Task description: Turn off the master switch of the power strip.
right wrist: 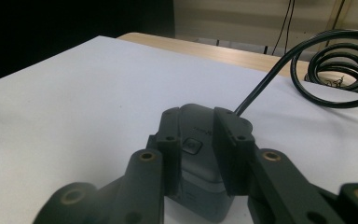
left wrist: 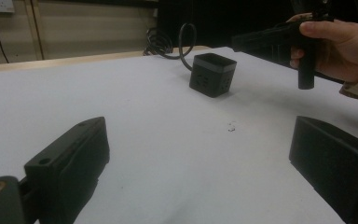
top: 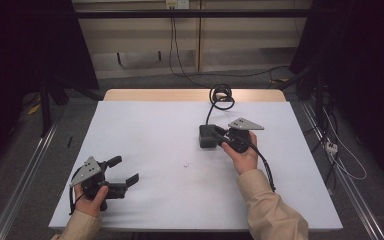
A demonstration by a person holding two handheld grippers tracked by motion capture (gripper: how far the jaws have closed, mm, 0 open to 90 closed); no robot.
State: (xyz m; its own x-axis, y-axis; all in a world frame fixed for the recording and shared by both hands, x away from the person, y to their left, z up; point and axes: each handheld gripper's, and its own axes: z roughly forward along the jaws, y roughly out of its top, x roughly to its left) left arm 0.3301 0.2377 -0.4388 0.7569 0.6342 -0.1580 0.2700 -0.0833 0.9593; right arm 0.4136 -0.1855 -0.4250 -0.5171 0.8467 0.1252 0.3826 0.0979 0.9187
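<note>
One grasp is done: the right gripper [top: 219, 136] pinches the black power adapter [right wrist: 200, 154] mid-table, its coiled cable [top: 221, 95] behind; lifting remains. Left gripper [top: 121, 170] rests spread, empty.

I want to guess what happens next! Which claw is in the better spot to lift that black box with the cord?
Right. The right claw already has its jaws on both sides of the black box. The left claw rests open near the table's front edge, far from the box.
</note>
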